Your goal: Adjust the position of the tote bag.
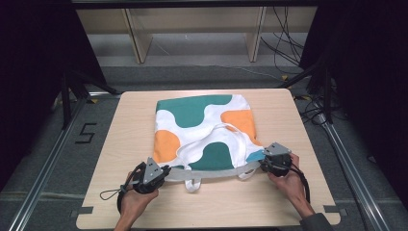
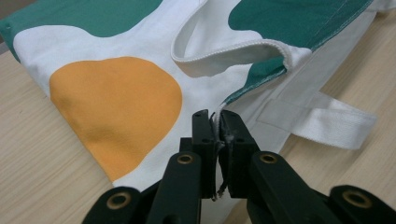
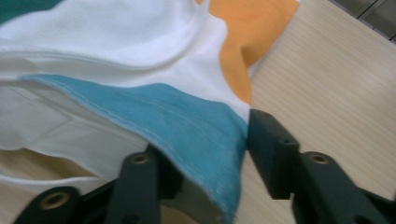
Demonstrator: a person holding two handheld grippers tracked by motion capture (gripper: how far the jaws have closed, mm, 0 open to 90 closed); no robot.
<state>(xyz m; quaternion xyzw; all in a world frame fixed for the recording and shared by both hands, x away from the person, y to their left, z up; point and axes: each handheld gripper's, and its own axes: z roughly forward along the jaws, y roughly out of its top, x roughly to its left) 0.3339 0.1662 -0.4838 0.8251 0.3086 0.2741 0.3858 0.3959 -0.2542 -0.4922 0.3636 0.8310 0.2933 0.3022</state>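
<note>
High view: light wood tabletop (image 1: 120,144), dark room; left gripper (image 2: 217,123) pinches tote bag (image 1: 202,130), right gripper (image 3: 205,144) clamps its blue-lined edge, one jaw buried.

One worktop (image 1: 120,144) carries one tote bag (image 1: 202,130), patterned in white, green, orange and blue. The bag has two white handles: one (image 1: 211,132) lies looped over its upper face, the other (image 1: 193,185) sticks out past its near edge. Two orange patches and two large green patches show on its upper face. Two tools are in play, a left tool (image 1: 166,172) and a right tool (image 1: 263,162), each in one hand.
</note>
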